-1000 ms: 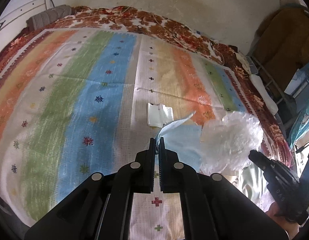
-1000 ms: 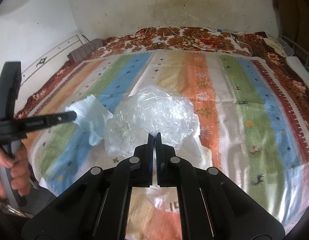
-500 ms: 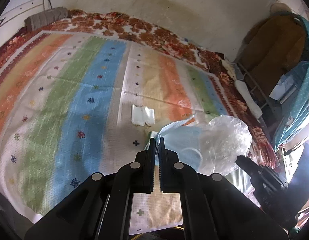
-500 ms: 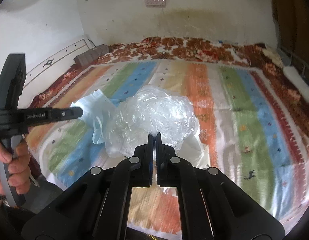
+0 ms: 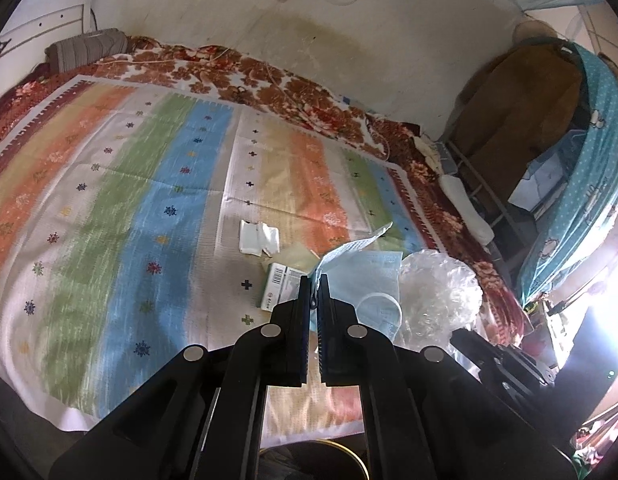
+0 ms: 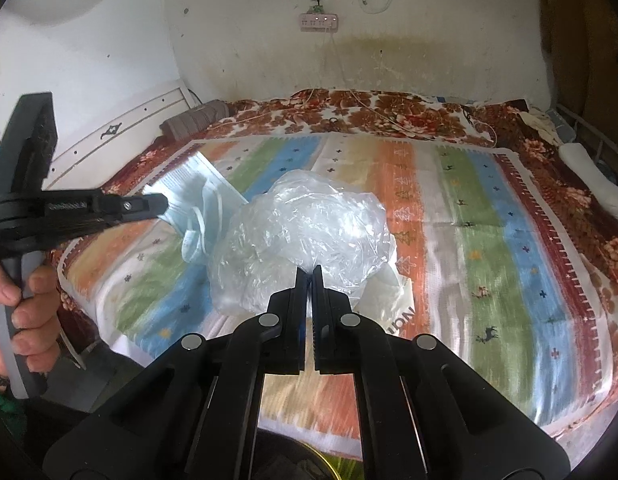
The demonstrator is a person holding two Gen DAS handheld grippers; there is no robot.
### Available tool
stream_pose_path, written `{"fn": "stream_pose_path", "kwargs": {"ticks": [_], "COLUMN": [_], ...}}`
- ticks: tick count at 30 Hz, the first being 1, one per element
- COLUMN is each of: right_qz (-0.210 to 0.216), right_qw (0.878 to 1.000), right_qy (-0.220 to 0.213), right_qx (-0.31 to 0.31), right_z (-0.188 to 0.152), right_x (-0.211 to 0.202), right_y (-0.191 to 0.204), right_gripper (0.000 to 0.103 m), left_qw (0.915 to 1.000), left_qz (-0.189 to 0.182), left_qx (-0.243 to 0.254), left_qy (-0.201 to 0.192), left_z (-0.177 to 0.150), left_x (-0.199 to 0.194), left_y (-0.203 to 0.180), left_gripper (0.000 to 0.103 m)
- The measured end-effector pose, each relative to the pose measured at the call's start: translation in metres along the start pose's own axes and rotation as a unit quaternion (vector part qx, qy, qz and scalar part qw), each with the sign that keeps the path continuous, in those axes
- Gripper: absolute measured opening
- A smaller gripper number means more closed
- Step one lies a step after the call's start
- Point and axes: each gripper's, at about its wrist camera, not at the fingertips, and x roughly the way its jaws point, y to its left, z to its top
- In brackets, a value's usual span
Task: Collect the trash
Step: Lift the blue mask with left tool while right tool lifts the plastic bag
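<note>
Trash in transit: left gripper (image 5: 314, 280) clamps a blue face mask (image 5: 365, 276), right gripper (image 6: 307, 270) a crumpled clear plastic bag (image 6: 305, 232), above the bed (image 6: 489, 240); next, probably a bin drop.

The right gripper (image 6: 307, 270) pinches a crumpled clear plastic bag (image 6: 305, 236) above the striped bedspread (image 6: 489, 248). Nearer the bedspread's left edge, the left gripper (image 6: 163, 202) clamps a pale blue face mask (image 6: 197, 208).
</note>
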Motion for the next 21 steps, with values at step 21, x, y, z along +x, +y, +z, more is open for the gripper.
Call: {"fn": "stream_pose_path", "kwargs": {"ticks": [21], "right_qz": [0.006], "right_qw": [1.0], "right_qy": [0.008], "right_qx": [-0.008], "right_z": [-0.037], "right_x": [-0.054], "right_y": [0.026], "right_gripper": [0.001], "left_qw": [0.9987], "left_qz": [-0.05], "left_qx": [-0.001], "left_qy": [-0.01], "left_z": [-0.041], "left_x": [-0.061], "left_y": [-0.013], "left_gripper": [0.002]}}
